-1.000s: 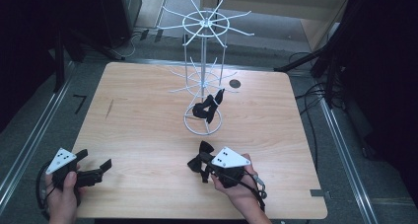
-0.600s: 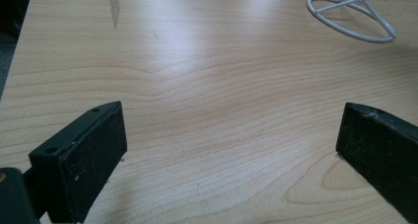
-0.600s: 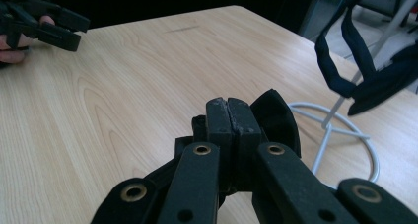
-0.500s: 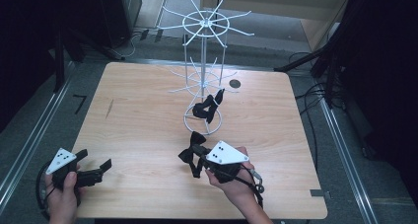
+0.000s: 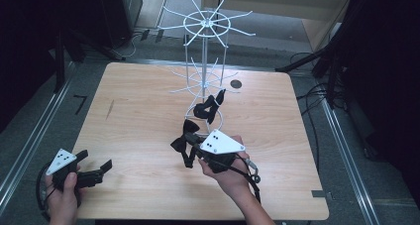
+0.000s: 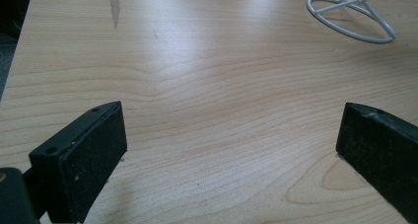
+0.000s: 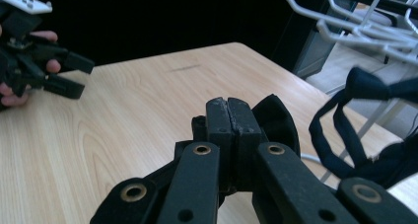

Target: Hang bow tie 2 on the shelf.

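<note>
The right hand-held gripper is raised over the worktop, its jaws pinched onto a black bow tie just before the rack. The tie's long axis seems to run near-to-far, its strap hanging. The left hand-held gripper rests low at the near-left corner, jaws wide apart and empty.

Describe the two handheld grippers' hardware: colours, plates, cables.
Both are black. The left gripper and the right gripper each carry a pale grey three-cornered plate with dark dots. Jaws are flat and rectangular, with rough black pads. A black cable trails from each. Forearms bare, no sleeves.
</note>
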`<action>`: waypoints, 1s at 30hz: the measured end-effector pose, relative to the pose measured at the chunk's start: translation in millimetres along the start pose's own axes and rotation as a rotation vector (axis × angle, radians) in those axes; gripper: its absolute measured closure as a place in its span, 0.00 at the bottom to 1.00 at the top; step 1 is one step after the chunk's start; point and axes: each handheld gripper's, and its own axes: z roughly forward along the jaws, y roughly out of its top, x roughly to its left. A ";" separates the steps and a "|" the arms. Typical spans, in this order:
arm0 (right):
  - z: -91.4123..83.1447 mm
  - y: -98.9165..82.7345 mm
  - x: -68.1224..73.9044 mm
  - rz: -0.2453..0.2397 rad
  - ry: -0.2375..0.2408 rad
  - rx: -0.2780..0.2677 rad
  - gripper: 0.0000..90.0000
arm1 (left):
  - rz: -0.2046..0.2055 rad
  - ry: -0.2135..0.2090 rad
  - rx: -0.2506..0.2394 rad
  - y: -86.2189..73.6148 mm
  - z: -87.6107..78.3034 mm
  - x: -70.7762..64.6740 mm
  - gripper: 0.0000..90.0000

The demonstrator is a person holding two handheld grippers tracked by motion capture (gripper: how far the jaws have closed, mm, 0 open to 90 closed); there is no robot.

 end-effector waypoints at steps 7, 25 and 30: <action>4.9 13.8 -3.3 0.000 0.005 -0.023 1.00 | -0.002 0.000 -0.004 -0.1 0.2 0.0 0.00; 13.7 42.0 -20.8 0.016 0.010 -0.092 1.00 | 0.000 -0.001 -0.002 -0.1 0.5 0.1 0.00; 16.0 47.5 -24.7 0.019 0.007 -0.098 1.00 | -0.002 -0.001 -0.001 0.0 0.5 0.2 0.00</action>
